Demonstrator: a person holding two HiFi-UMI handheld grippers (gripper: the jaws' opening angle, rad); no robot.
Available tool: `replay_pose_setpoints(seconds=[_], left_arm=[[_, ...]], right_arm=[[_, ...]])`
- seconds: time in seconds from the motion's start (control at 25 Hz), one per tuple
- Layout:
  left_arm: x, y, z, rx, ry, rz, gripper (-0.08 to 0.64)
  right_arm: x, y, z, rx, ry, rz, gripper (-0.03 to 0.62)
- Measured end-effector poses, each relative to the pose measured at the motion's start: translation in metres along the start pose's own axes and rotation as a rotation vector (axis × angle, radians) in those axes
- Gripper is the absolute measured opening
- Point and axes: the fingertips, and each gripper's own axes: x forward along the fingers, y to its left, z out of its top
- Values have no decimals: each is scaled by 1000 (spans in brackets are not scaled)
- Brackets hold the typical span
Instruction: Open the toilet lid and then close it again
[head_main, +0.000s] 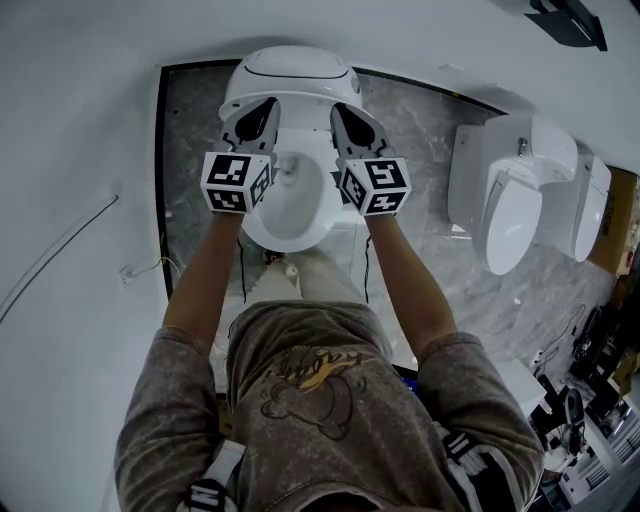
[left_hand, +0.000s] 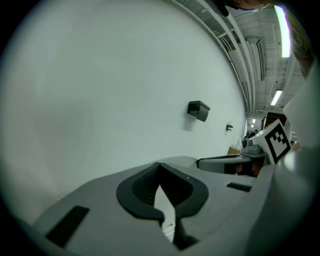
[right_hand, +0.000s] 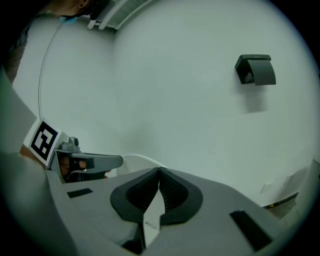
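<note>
While lid (head_main: 290, 85) stands raised, bowl (head_main: 292, 210) open; left tool (head_main: 267, 105), right tool (head_main: 339, 110) closed.

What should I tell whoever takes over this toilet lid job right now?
Left gripper: jaws shut, nothing between them, tips at the left side of the raised toilet lid.
Right gripper: jaws shut, empty, tips at the lid's right side.
The lid is up at the back and the bowl is exposed. Whether either tip touches the lid cannot be told.
Done: the opening looks about complete.
Left: lower the lid back over the bowl until it is closed.
</note>
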Motion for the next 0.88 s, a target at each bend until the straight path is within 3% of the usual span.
replay_pose_setpoints(seconds=[0.72,0.8,0.88], left_arm=[[3,4,36,31,-38,23,12],[6,6,37,30,-34,23,60],[10,8,37,19,-28,16,151]], right_arm=[[-5,-16,39,33,-89,-6,32],[-2,-16,40,41,-85,14,88],[2,-15,41,47,-79,40,217]])
